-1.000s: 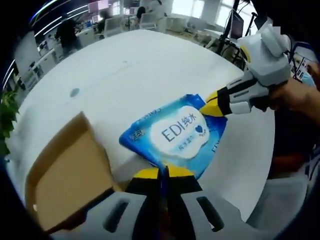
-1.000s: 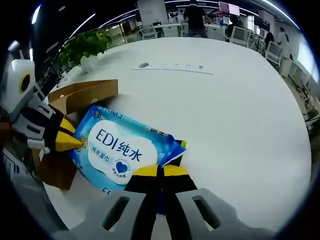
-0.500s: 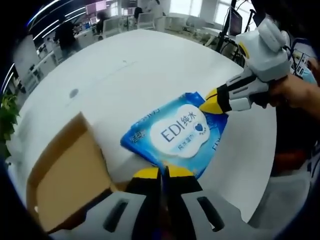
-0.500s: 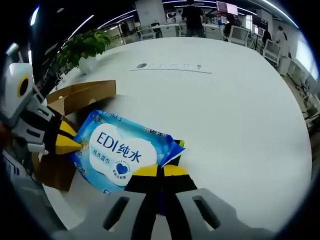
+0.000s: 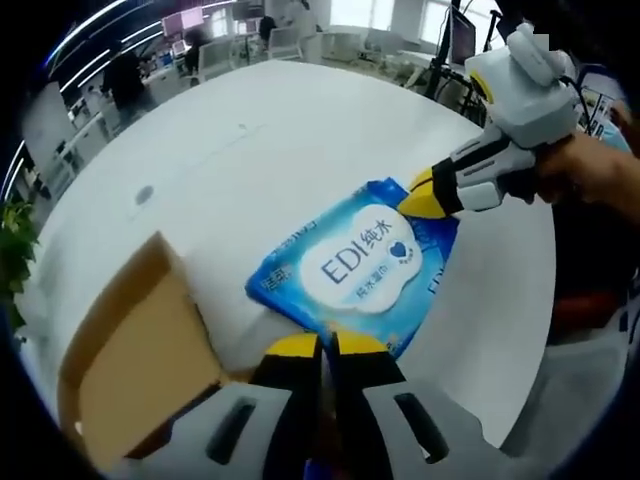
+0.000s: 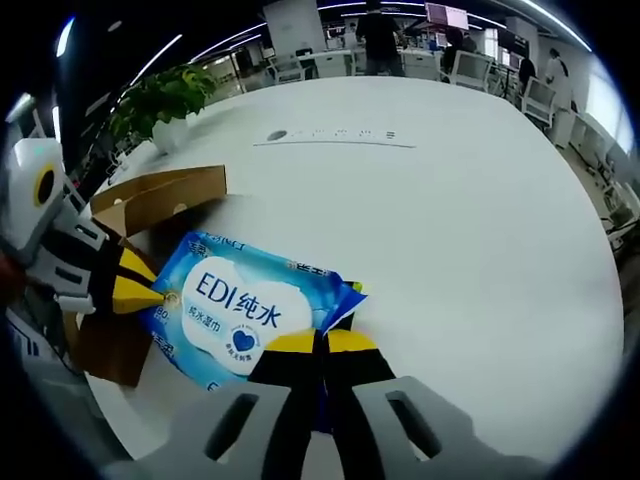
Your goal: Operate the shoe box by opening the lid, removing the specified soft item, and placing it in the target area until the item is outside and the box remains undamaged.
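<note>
- Left hand-held gripper [image 5: 322,345]: yellow-tipped jaws pressed together on the near edge of the blue wet-wipe pack [image 5: 365,262], seen at the bottom of the left gripper view.
- Right hand-held gripper [image 6: 322,342]: jaws likewise closed on the opposite corner of the pack (its tips also enter the left gripper view from the right, pinching the far corner).
- Wet-wipe pack: the soft item, held between the two tools, label up, over the white counter [image 5: 260,150] and just beside the shoe box; whether its underside touches the counter cannot be told.
- Shoe box [image 5: 140,360]: brown cardboard, lid raised (interior hidden), no tears or crushing visible.
- Progress, as judged: opening and removal appear done; the item is outside the box. Remaining: set the pack down on the target area (no marked zone is discernible) and release both grips.
</note>
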Action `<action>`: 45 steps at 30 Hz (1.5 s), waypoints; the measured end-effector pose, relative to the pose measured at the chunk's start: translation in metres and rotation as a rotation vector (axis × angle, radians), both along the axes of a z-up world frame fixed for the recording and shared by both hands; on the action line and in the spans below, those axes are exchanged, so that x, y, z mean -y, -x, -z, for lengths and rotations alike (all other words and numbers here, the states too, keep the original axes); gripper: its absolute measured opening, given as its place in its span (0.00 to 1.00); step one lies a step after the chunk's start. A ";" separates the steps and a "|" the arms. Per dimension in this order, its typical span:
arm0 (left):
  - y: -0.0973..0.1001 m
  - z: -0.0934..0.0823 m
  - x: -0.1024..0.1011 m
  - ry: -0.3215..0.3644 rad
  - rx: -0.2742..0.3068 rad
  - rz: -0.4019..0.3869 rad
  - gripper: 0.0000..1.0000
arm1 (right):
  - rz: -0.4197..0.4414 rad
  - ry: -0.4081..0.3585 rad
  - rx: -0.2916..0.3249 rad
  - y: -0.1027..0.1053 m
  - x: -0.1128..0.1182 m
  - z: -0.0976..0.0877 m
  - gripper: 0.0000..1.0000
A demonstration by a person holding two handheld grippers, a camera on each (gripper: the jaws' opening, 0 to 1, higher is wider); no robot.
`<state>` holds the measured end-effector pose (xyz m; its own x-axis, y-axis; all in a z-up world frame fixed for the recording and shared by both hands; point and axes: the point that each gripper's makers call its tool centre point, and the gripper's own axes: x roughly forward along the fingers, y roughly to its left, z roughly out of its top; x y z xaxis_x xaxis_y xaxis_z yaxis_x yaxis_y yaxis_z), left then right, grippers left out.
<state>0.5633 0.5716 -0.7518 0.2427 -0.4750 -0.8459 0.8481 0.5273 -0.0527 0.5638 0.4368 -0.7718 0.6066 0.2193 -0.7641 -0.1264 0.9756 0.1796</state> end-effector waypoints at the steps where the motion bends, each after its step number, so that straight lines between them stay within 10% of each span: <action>1: 0.000 -0.001 0.000 0.004 0.002 -0.001 0.01 | 0.000 0.002 0.001 0.000 0.000 0.000 0.00; 25: 0.017 -0.028 -0.008 0.078 -0.010 0.034 0.15 | -0.082 0.063 0.101 0.010 -0.002 -0.029 0.20; 45: 0.024 -0.055 -0.042 0.162 -0.013 0.067 0.23 | -0.273 0.074 0.169 0.018 -0.048 -0.079 0.26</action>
<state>0.5389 0.6137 -0.6963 0.1958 -0.6204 -0.7594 0.8797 0.4534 -0.1436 0.5455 0.4848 -0.6923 0.6531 0.3384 -0.6775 -0.4067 0.9114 0.0632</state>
